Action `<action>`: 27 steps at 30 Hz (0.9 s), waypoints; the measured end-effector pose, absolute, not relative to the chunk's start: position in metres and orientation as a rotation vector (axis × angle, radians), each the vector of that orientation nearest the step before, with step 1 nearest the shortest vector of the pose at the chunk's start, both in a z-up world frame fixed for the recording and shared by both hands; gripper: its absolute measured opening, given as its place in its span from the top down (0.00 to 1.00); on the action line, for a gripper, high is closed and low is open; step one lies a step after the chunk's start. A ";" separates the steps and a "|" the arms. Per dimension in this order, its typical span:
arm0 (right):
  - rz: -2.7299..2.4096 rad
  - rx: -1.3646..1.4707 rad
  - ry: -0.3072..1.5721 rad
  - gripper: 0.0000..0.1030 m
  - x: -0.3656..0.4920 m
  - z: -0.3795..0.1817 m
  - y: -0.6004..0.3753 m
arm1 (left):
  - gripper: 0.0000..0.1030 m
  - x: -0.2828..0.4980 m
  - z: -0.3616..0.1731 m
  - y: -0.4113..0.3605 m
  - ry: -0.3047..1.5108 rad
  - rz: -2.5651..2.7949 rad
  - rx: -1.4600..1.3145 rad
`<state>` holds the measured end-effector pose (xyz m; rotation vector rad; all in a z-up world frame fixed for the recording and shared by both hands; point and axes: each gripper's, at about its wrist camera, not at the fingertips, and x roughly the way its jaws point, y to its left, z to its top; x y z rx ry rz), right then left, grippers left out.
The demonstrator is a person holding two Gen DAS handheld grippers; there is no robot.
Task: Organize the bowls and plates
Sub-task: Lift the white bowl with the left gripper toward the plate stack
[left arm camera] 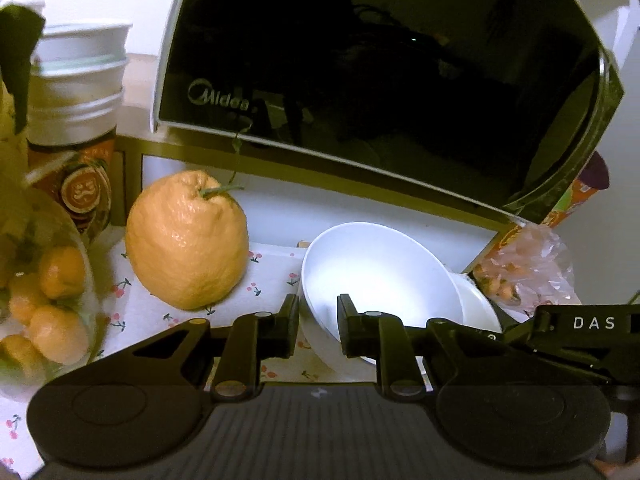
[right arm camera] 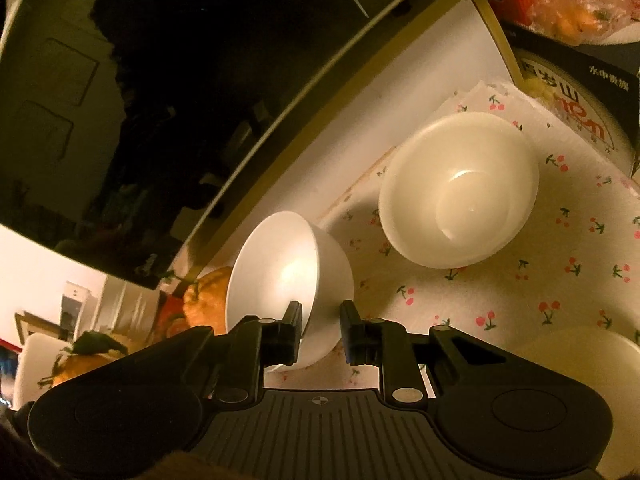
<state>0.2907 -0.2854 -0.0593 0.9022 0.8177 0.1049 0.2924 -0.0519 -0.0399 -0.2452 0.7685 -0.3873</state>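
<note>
In the left wrist view a white bowl (left arm camera: 376,272) is tilted up on its side, and my left gripper (left arm camera: 318,324) has its rim between its fingers, shut on it. The right gripper's black arm (left arm camera: 576,332) shows at the lower right of that view. In the right wrist view the same white bowl (right arm camera: 288,276) is held tilted, its rim and wall between the fingers of my right gripper (right arm camera: 320,328). A second white bowl (right arm camera: 460,188) stands upright on the cherry-print cloth (right arm camera: 560,280) to the right. Part of another white dish (right arm camera: 592,356) shows at the lower right.
A black Midea microwave (left arm camera: 380,80) stands behind on a shelf. A large orange citrus fruit (left arm camera: 186,240) sits left of the bowl. A glass bowl of small oranges (left arm camera: 48,304), a tin jar (left arm camera: 72,128) and a plastic bag of food (left arm camera: 528,272) stand around.
</note>
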 end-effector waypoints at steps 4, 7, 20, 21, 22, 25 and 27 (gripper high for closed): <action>0.109 0.895 0.804 0.80 0.278 -0.045 -0.286 | 0.82 0.282 -0.027 -0.049 0.758 -0.394 -0.244; 0.111 0.888 0.794 0.80 0.266 -0.034 -0.286 | 0.82 0.271 -0.019 -0.045 0.757 -0.396 -0.261; 0.105 0.892 0.806 0.80 0.194 -0.017 -0.296 | 0.83 0.208 -0.005 -0.048 0.784 -0.406 -0.271; 0.102 0.893 0.807 0.80 0.188 -0.017 -0.298 | 0.82 0.202 -0.005 -0.048 0.788 -0.409 -0.271; 0.100 0.892 0.810 0.80 0.182 -0.017 -0.300 | 0.82 0.196 -0.006 -0.049 0.793 -0.412 -0.268; 0.091 0.883 0.820 0.80 0.165 -0.017 -0.304 | 0.82 0.180 -0.006 -0.051 0.805 -0.422 -0.258; 0.082 0.874 0.825 0.80 0.154 -0.016 -0.307 | 0.82 0.170 -0.006 -0.052 0.807 -0.434 -0.254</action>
